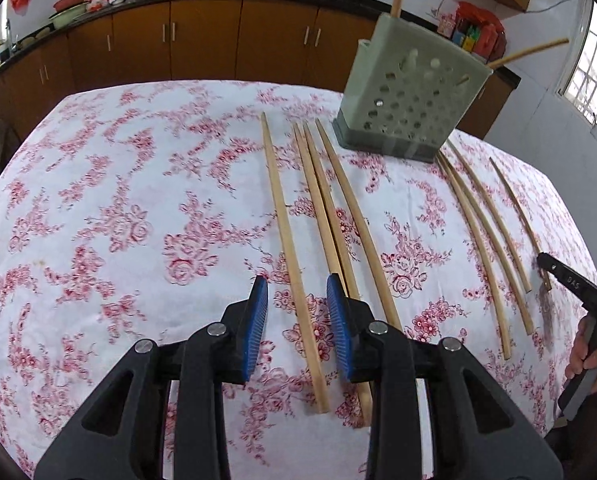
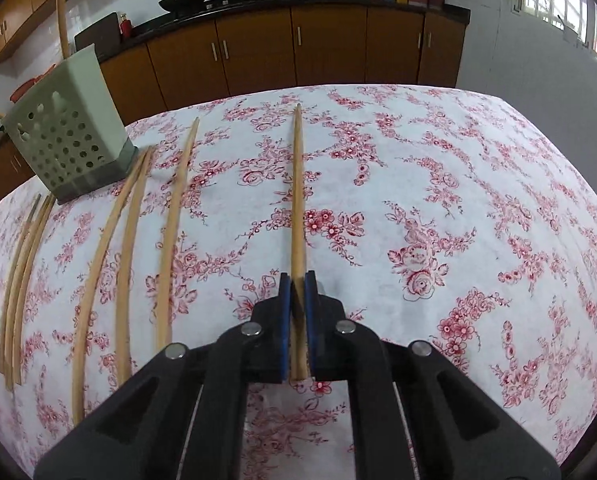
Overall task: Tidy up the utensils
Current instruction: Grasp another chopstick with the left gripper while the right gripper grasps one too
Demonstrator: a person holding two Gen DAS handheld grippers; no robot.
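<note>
Floral cloth covers the worktop (image 2: 458, 152). My right tongs (image 2: 297, 280) pinch one chopstick (image 2: 298, 184), which points toward the far edge. My left tongs (image 1: 297, 286) are spread above the loose chopsticks (image 1: 318, 208) lying near the perforated holder (image 1: 410, 96).

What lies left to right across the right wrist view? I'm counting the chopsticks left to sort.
Far-left chopstick bundle → three separate chopsticks → held chopstick, clamped in the right gripper.
</note>
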